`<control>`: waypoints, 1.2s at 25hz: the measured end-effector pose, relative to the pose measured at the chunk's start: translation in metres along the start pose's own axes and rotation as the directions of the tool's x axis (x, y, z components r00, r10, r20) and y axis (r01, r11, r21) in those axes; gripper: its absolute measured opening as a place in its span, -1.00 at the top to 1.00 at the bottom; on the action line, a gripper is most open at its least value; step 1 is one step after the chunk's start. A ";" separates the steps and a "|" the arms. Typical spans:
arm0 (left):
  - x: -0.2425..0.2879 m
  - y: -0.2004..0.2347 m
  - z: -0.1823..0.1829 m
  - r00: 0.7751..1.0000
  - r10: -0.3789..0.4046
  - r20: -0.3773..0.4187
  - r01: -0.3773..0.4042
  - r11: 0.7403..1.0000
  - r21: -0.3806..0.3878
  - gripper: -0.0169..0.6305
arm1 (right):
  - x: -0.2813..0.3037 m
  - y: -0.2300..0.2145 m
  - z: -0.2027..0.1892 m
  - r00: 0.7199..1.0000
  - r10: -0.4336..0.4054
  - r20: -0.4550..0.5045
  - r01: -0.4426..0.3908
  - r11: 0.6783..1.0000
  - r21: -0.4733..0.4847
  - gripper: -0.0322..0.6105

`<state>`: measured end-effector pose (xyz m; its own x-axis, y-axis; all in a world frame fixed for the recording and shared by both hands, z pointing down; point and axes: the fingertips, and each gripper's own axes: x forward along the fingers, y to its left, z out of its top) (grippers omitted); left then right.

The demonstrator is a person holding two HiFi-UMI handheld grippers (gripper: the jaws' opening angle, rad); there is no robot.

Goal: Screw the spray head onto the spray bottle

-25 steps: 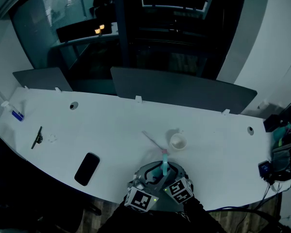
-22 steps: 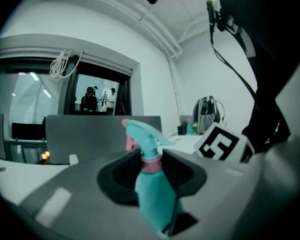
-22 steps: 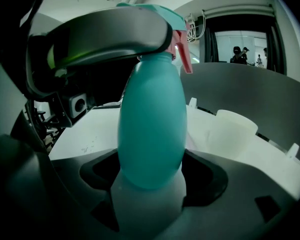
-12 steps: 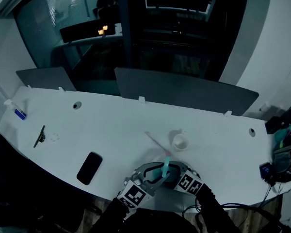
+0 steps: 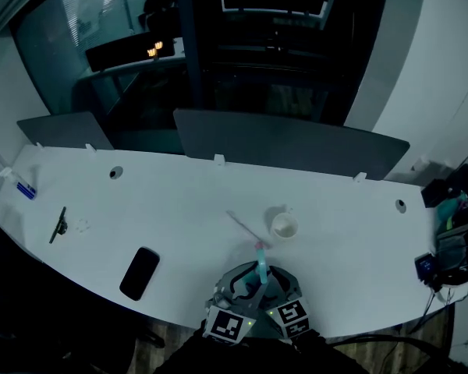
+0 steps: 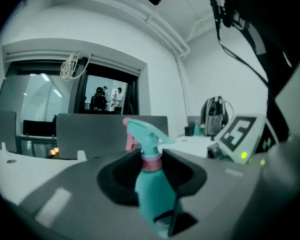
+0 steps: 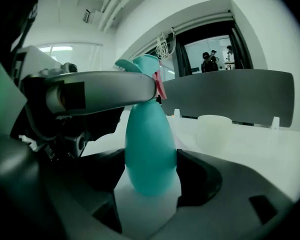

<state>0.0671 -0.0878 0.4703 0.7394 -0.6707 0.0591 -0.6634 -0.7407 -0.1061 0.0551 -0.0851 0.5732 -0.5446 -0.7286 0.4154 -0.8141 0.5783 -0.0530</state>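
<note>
Head view: at the near edge of the long white counter, a teal plastic spray bottle stands up between the two tools, with its teal-and-pink spray head on top. The left tool and the right tool close in on it from either side. A small white cup sits just beyond the bottle, and a flat black phone lies well off to the left.

Left gripper view: the left tool's jaws are partly closed and clamped on the spray bottle high up, at the shoulder just under the pink collar. The spray head sits above the collar and looks seated. Whether it is fully tightened cannot be told.

Right gripper view: the spray bottle's rounded body fills the gap between the right tool's jaws. These stand wide and have just been closing, and both pads look to lie against the bottle's flanks. The left tool's grey jaw crosses the neck above. The base hangs over the counter; contact is unclear.

The step in hand looks like tightening. One tool steadies the neck while the other takes a fresh hold on the body. The next move calls for a firm grip low down. Then comes a turn about the bottle's own axis, kept straight so the thread does not cross.
</note>
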 end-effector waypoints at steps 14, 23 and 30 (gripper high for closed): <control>-0.018 -0.001 -0.008 0.971 -0.238 -0.036 0.239 0.971 0.020 0.54 | -0.011 0.010 0.005 0.910 0.407 -0.081 -0.415 0.896 -0.160 -0.14; -0.009 0.016 -0.002 0.995 0.095 0.012 -0.093 0.992 -0.083 0.54 | -0.002 0.011 0.004 0.999 0.006 0.042 -0.003 0.997 -0.075 -0.02; -0.027 0.004 -0.016 0.958 -0.287 -0.023 0.286 0.957 -0.042 0.54 | -0.006 0.020 -0.003 0.863 0.503 -0.047 -0.492 0.814 -0.309 -0.02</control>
<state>0.0426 -0.0733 0.4846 0.8960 -0.4304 0.1097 -0.4283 -0.9026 -0.0429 0.0429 -0.0683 0.5729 -0.8703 -0.3203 0.3741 -0.3324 0.9425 0.0336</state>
